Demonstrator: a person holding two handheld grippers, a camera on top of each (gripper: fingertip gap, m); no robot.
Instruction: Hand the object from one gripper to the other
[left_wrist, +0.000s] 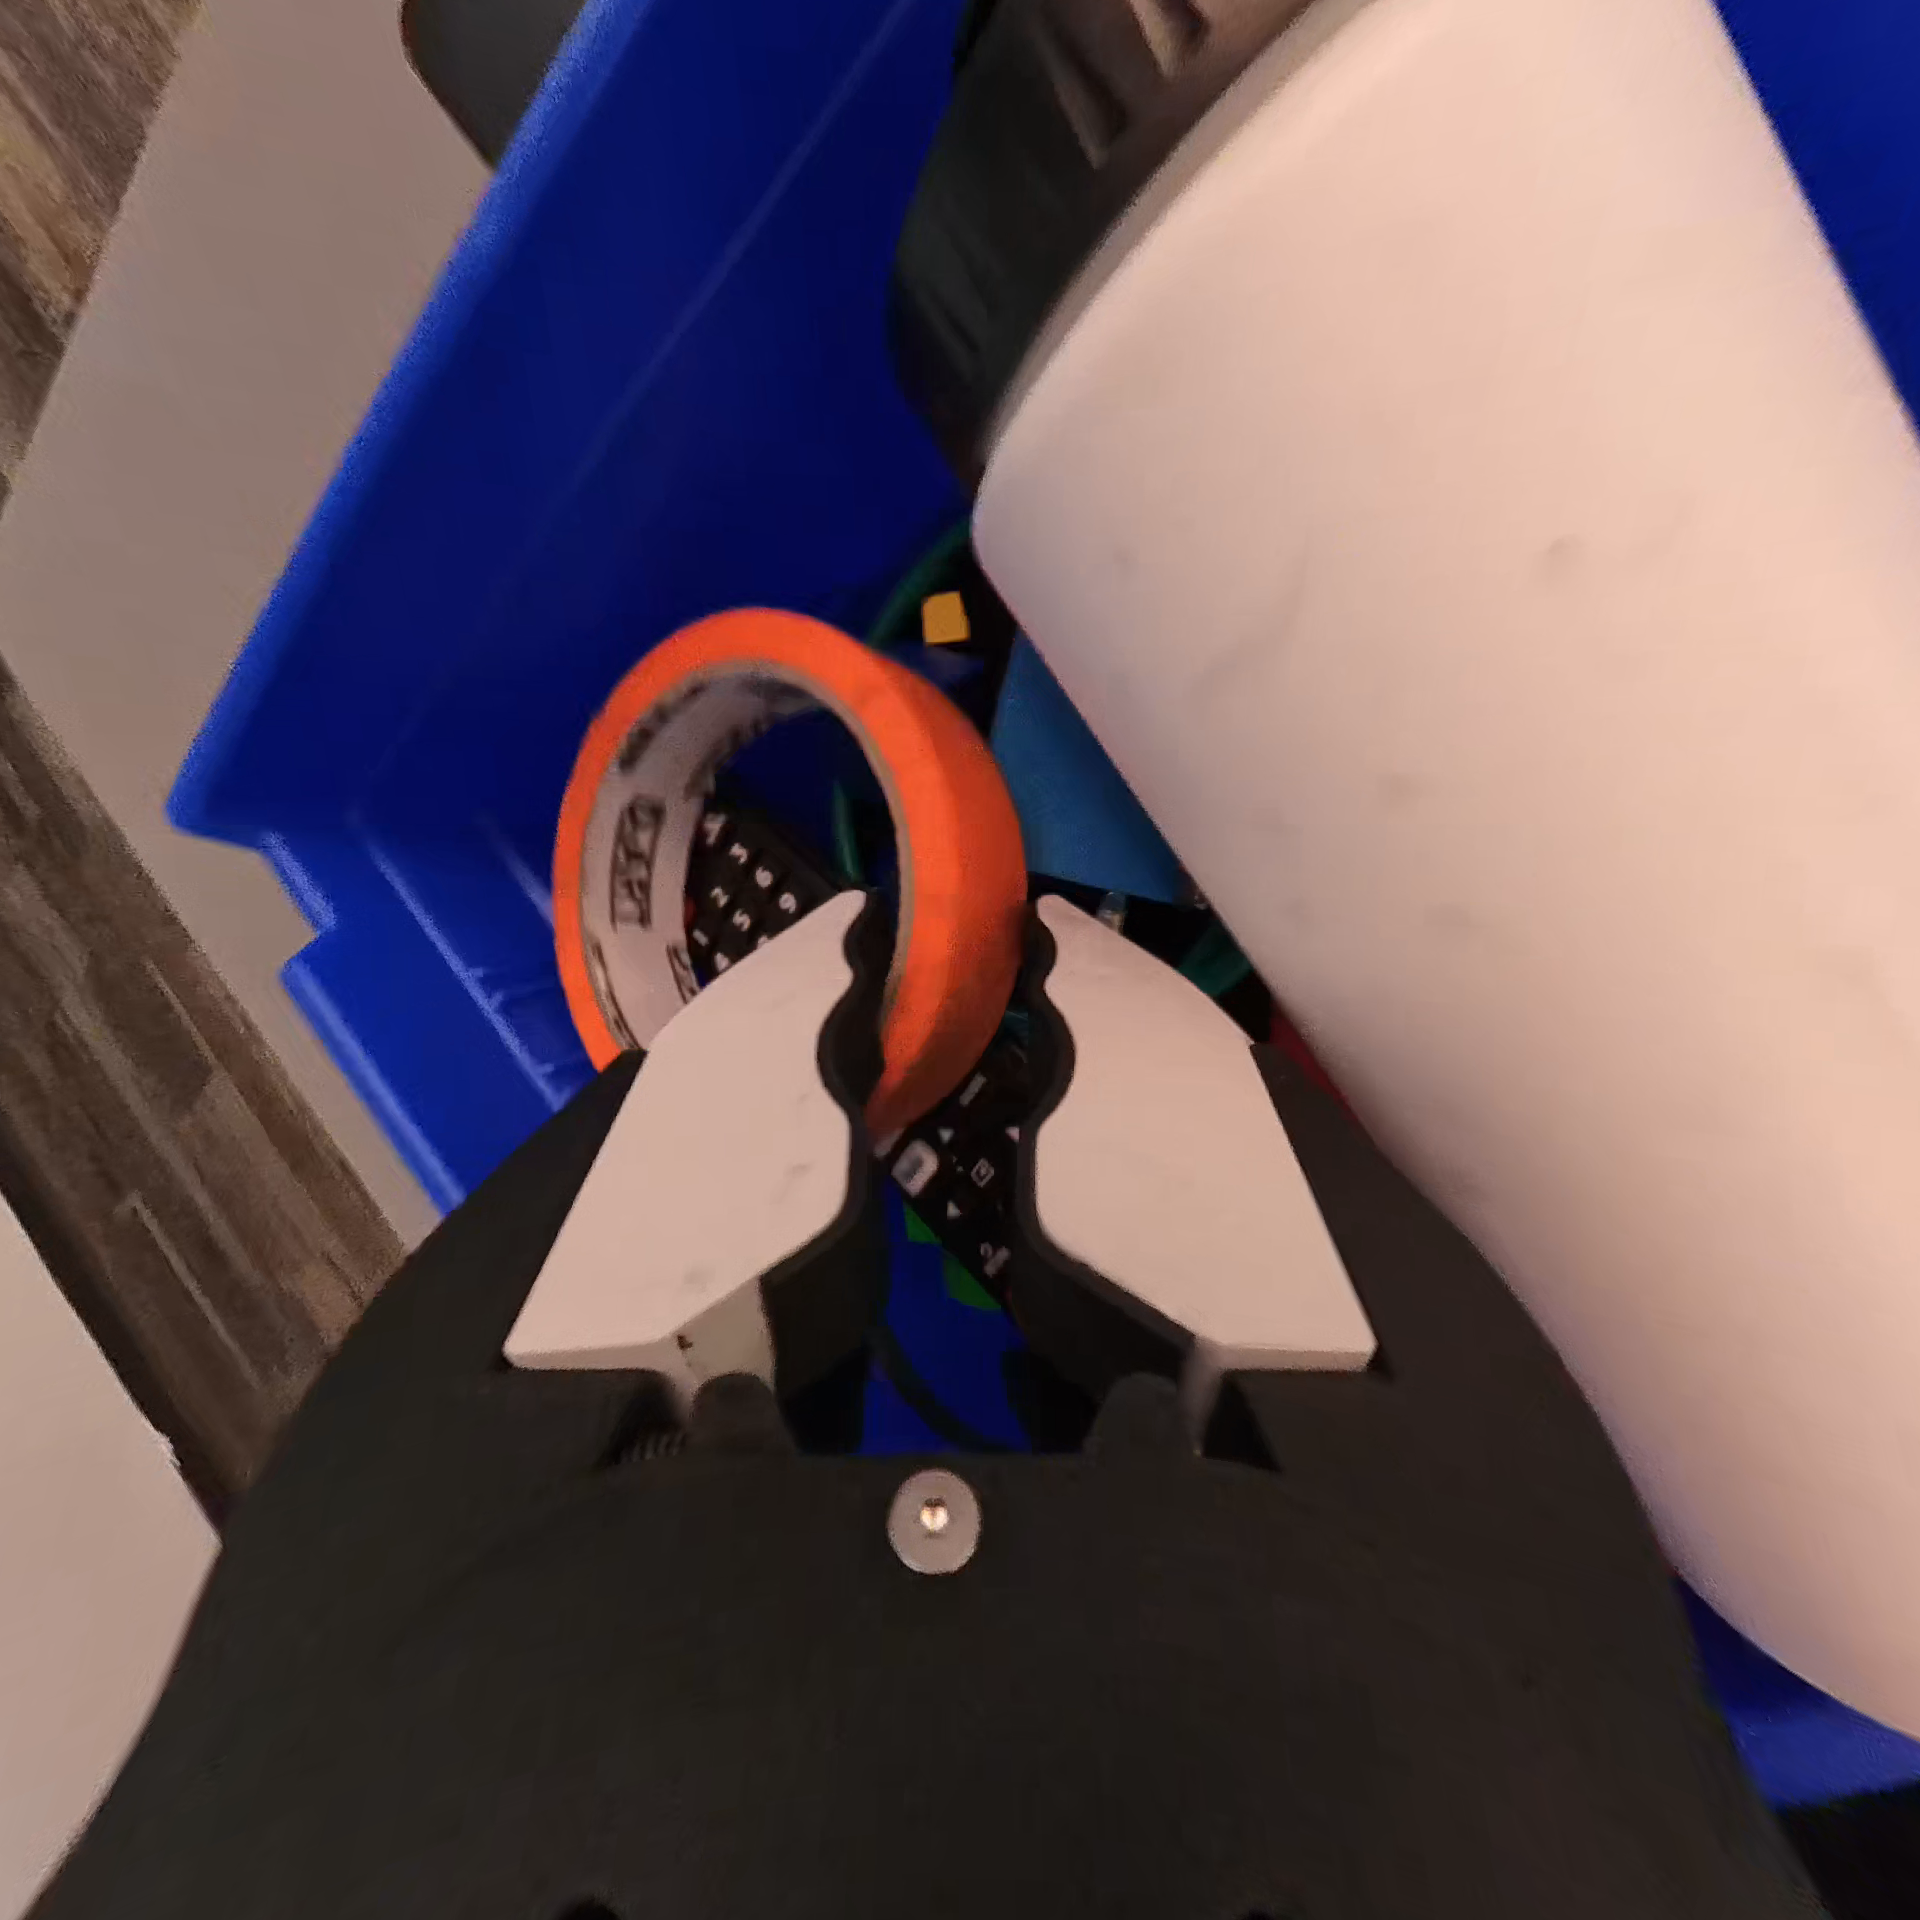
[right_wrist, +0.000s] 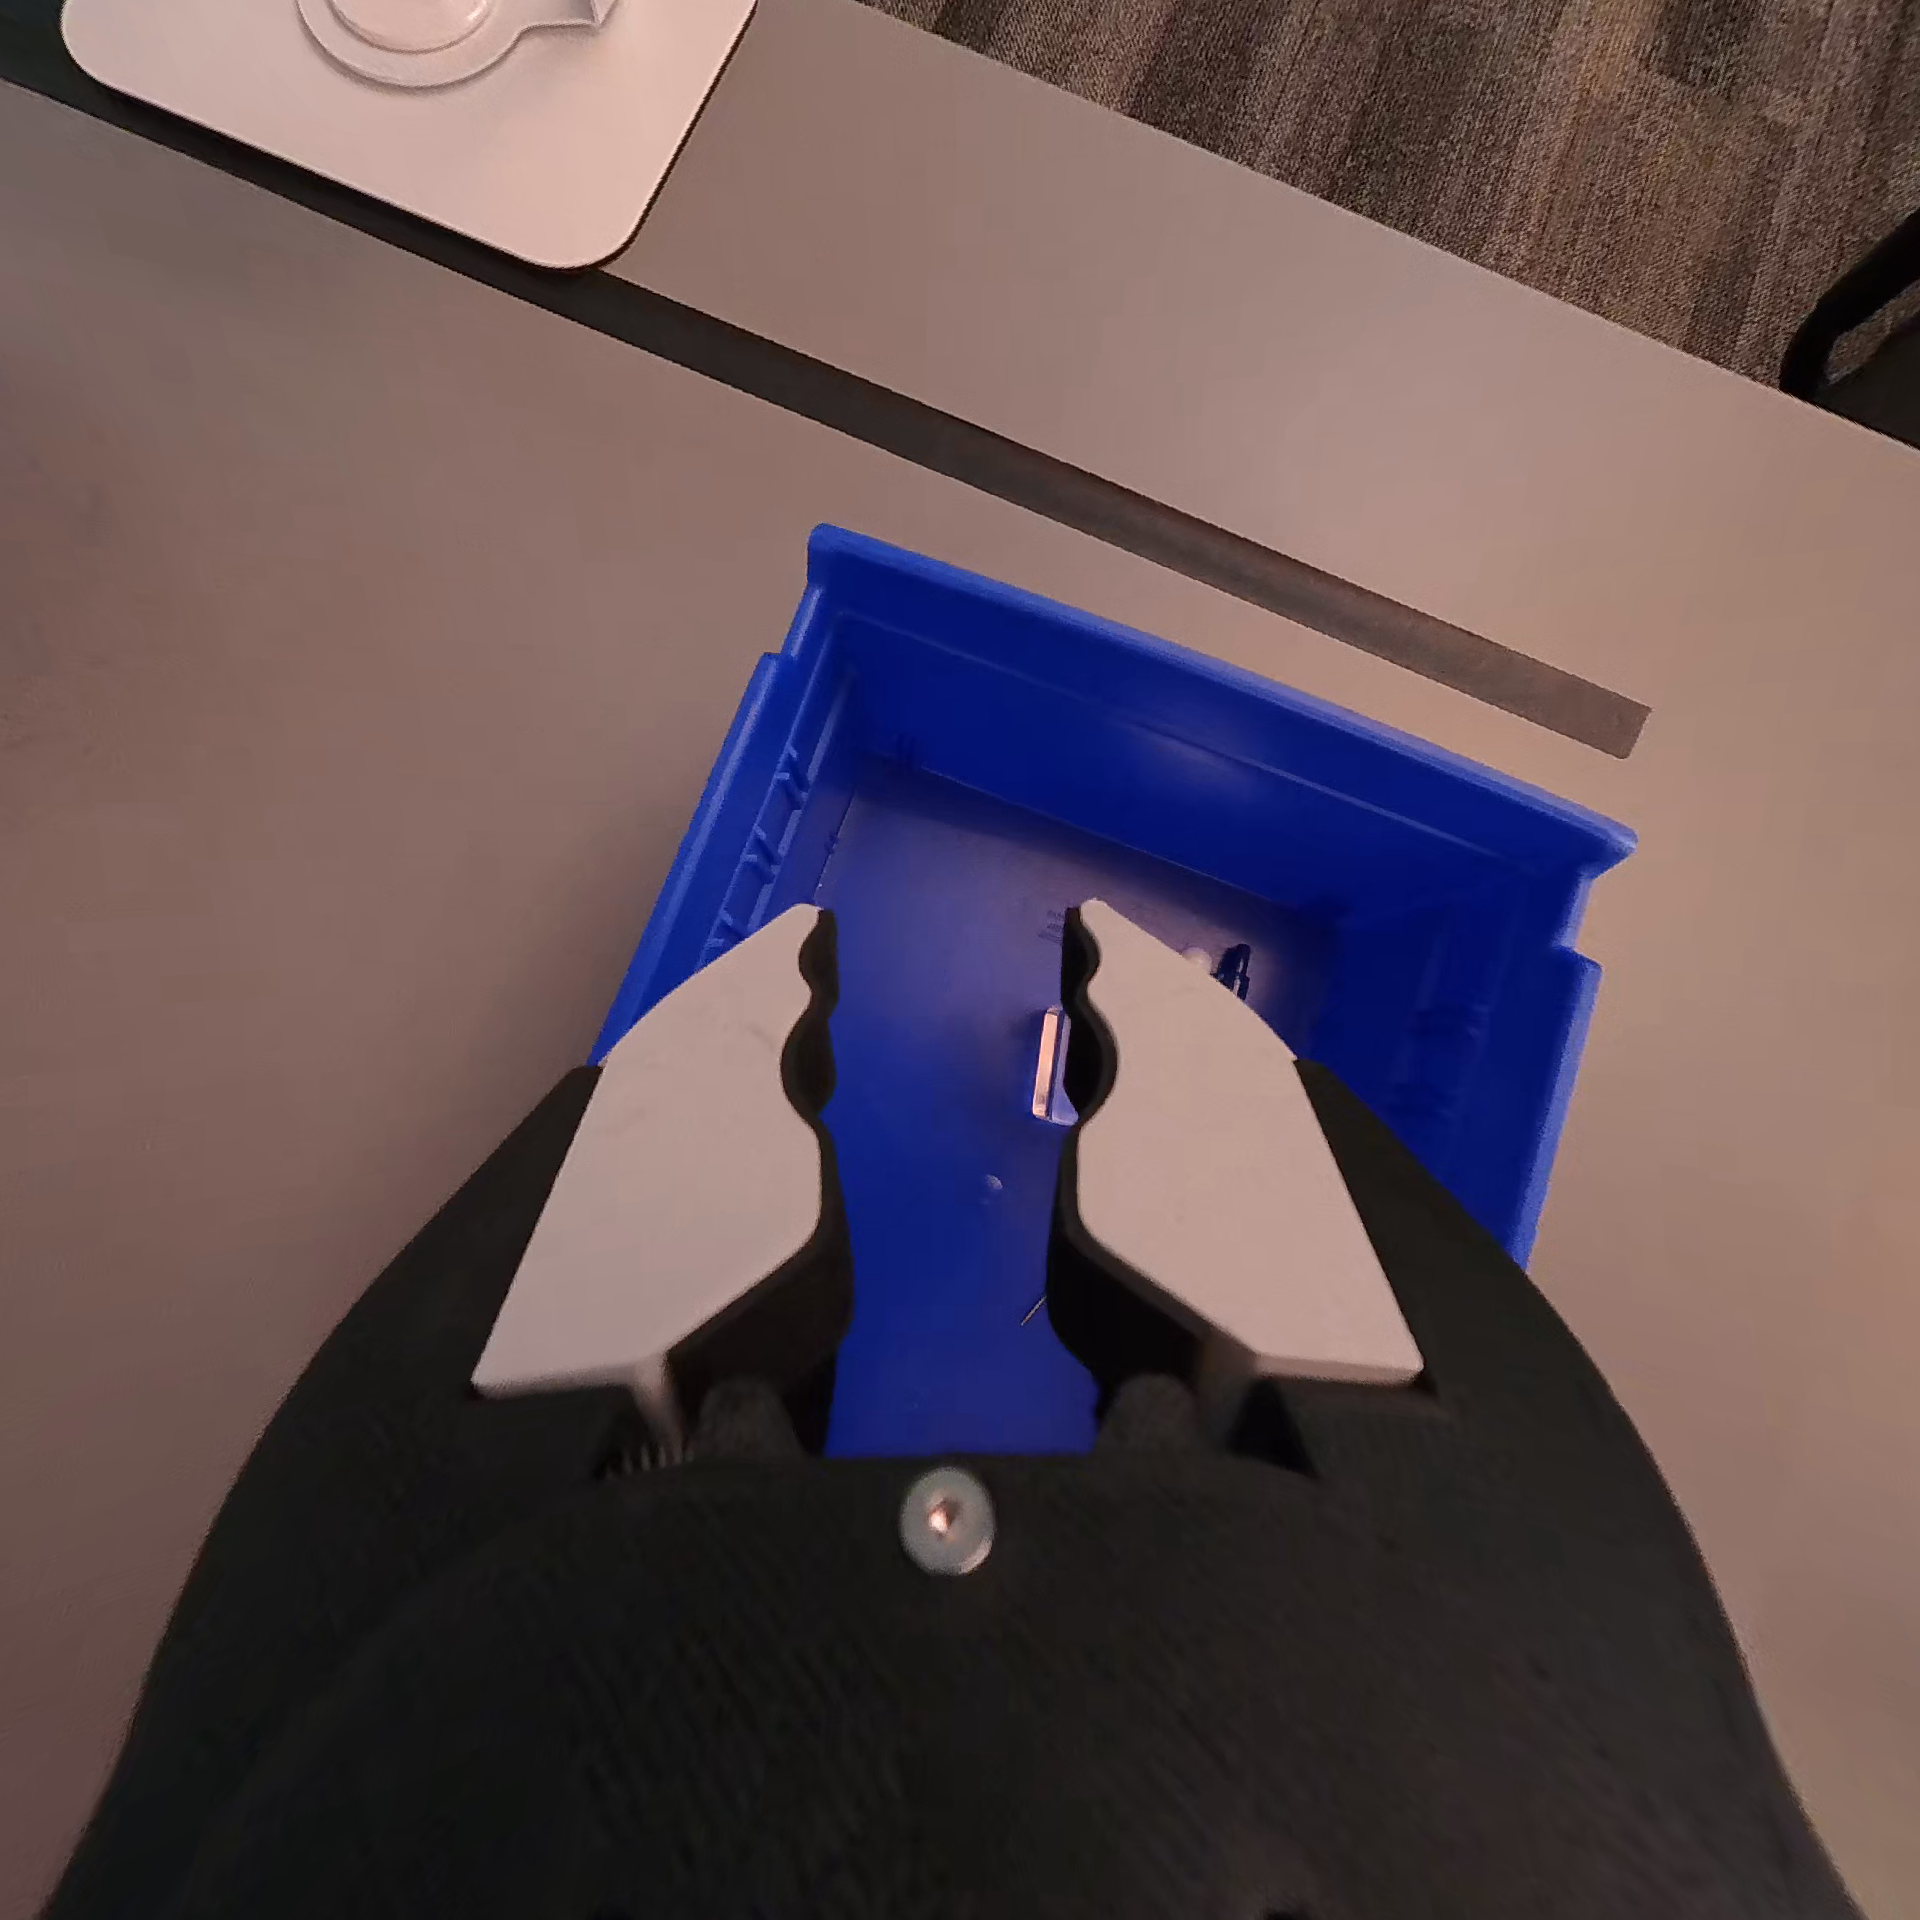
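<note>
Left wrist view: left gripper (left_wrist: 951, 914) clamps the wall of an orange tape roll (left_wrist: 790, 831), held upright above a cluttered blue bin (left_wrist: 582, 416).
Right wrist view: right gripper (right_wrist: 945, 920) jaws apart, holding nothing, over another blue bin (right_wrist: 1195, 665) on a table (right_wrist: 312, 623).

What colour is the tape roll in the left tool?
Orange tape roll, pale inner core; best seen in left wrist view.
</note>
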